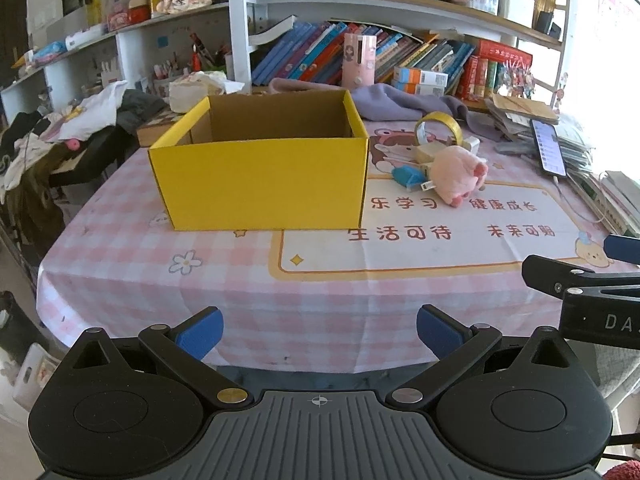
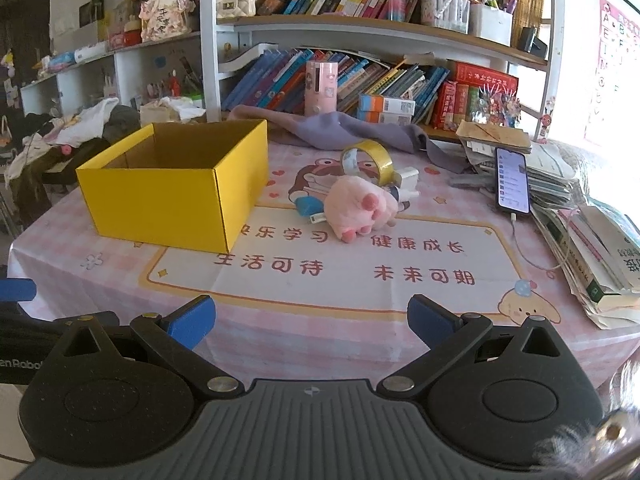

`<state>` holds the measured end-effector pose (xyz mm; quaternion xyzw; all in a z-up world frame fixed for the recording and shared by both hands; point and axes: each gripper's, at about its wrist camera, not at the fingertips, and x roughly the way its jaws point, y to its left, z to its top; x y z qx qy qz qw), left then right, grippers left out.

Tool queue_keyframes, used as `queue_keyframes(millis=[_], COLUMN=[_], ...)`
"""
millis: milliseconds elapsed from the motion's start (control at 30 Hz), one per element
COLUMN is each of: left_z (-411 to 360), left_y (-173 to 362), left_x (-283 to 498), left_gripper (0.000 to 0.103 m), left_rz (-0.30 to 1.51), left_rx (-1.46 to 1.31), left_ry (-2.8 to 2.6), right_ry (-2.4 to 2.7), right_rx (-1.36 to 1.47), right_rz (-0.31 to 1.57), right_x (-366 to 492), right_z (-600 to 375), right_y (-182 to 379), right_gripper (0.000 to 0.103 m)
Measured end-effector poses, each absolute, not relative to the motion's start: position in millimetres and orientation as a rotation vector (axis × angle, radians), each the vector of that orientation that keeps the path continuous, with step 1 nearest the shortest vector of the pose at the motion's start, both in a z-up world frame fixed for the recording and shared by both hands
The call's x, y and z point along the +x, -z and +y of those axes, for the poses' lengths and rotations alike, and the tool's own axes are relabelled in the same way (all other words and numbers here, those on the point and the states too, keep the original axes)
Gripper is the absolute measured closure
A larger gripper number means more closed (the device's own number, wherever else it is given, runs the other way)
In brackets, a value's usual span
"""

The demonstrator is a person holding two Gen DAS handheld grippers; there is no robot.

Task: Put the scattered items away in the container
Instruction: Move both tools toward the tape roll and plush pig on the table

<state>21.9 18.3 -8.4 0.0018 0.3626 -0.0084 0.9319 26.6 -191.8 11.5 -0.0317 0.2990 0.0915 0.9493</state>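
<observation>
We note, at far left beyond the counter (image 2: 120,280), a heap of crumpled clothing (image 1: 80,120) in white and dark cloth; its shapes run together and we cannot sort the pieces.

The counter wears a smooth pink-and-white check cloth (image 1: 200,300) with a printed cartoon panel and creases from folding. On its left part stands the yellow cardboard box (image 1: 260,180), rectangular, matte yellow outside, plain brown inside, open on top. From both views we see only the upper inner walls; its floor is hidden.

Just right of the box, a small cluster lies close together. A ring of glossy gold tape (image 2: 370,160) stands on edge at the back. In front of it lies a soft pink plush toy (image 2: 360,210), fuzzy, with darker pink feet towards us. A blue plastic object (image 2: 306,205) touches the plush on its left; its form is partly covered. A white charger block (image 2: 408,184) peeks out behind the plush, mostly hidden.

Behind, a limp lavender cloth (image 2: 340,128) is draped along the counter's back edge under a shelf (image 2: 360,28) of slanting books.

Further right, a phone (image 2: 512,180) with a lit screen leans on a ragged stack of papers and books (image 2: 592,248), cut off by the frame.

The left hand-held gripper (image 1: 319,330) has its blue pads wide apart, nothing between them. The right hand-held gripper (image 2: 311,322) likewise stands spread and empty, over the near counter edge.
</observation>
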Motion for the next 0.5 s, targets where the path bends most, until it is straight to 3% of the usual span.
queue_keyframes(millis=[500], left_z=[7], left_y=[10], left_x=[38], left_gripper=[0.0], left_rz=[0.738], left_rx=[0.003], left_ry=[0.053], right_ry=[-0.159], right_rx=[-0.031], right_rz=[0.615], right_x=[36], right_z=[-206], right_y=[-12], right_gripper=[0.0])
